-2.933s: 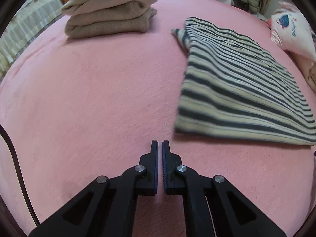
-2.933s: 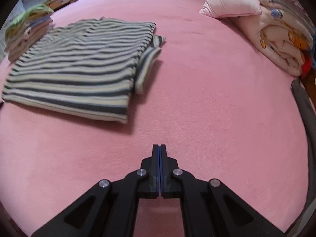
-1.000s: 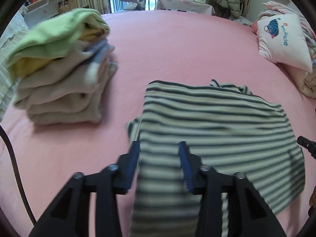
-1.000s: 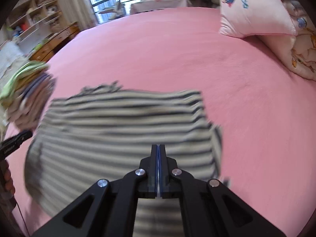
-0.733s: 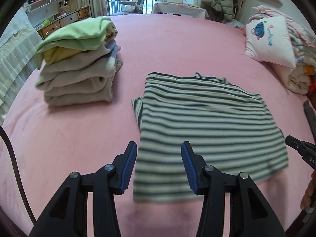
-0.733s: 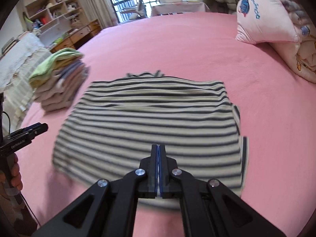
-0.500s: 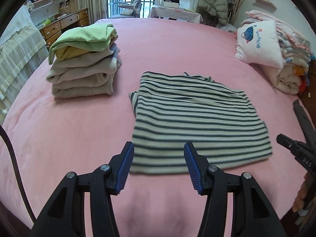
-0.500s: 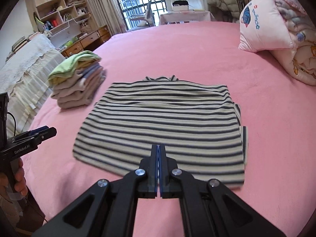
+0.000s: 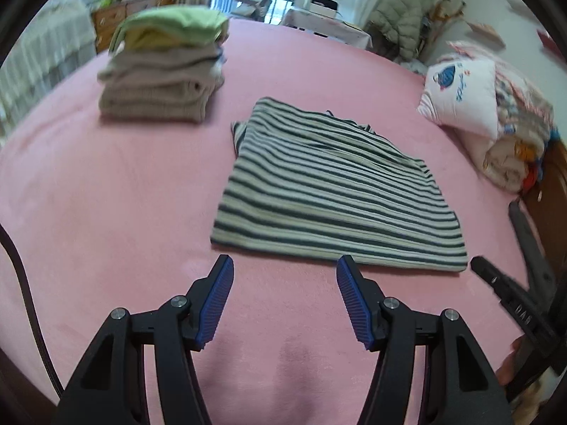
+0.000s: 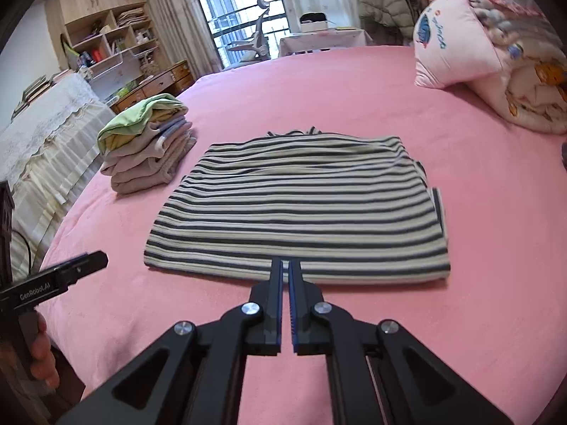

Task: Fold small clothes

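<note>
From the left wrist camera, the left gripper [image 9: 284, 269] hangs over the pink bedspread [image 9: 106, 191] with its blue-padded fingers [image 9: 216, 301] spread wide and nothing between them. The striped garment [image 9: 329, 191] lies flat and folded just ahead of the fingertips, its near hem a short way beyond them and running off to the right. A stack of folded clothes [image 9: 166, 78] with a green piece on top sits farther back on the left, apart from the striped piece. A pink pillow [image 9: 464, 99] leans at the far right. The other tool's black tip [image 9: 496, 279] shows near the garment's right corner.

From the right wrist camera, the right gripper [image 10: 285, 265] has its jaws almost together, only a narrow slit between the pads, gripping nothing. Its tips sit right at the near hem of the striped garment [image 10: 301, 194], which spreads out ahead of them on the bedspread [image 10: 460, 212]. The folded stack [image 10: 149, 145] stands to the left beyond it, and the left gripper [image 10: 81, 264] shows at the left edge.
</note>
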### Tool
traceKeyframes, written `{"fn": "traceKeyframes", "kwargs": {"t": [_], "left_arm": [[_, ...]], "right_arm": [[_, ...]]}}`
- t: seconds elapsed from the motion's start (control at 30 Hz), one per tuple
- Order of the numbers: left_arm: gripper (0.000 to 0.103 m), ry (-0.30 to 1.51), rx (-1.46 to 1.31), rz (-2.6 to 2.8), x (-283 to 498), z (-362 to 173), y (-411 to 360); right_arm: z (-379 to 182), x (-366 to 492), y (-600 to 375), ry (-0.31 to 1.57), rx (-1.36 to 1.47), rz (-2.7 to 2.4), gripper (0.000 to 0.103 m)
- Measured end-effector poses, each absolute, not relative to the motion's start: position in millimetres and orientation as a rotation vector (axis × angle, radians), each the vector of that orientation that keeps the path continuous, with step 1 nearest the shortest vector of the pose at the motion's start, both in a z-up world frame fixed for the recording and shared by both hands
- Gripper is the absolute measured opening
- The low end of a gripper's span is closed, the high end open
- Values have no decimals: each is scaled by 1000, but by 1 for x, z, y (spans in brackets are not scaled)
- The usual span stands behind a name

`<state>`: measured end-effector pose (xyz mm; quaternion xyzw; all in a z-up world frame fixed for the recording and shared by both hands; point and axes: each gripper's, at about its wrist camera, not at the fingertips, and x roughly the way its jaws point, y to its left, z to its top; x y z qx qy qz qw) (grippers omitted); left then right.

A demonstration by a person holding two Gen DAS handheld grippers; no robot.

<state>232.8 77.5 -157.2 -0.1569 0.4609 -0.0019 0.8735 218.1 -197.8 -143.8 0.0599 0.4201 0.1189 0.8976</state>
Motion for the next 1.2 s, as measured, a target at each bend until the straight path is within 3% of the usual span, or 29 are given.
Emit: {"fn": "traceKeyframes", "kwargs": {"t": [0.07, 0.13, 0.53, 1.2], "left_arm": [[59, 963, -382, 0, 232, -173, 83], [59, 975, -439, 6, 234, -190, 88], [58, 1021, -797, -34, 266, -280, 105], [58, 880, -912, -40, 325, -300, 106]], "right_arm": [[-152, 215, -196, 850, 123, 223, 29], [-161, 215, -194, 833, 134, 215, 32], [-199, 235, -165, 827, 84, 263, 32], [-218, 294, -134, 888, 84, 303, 32]]}}
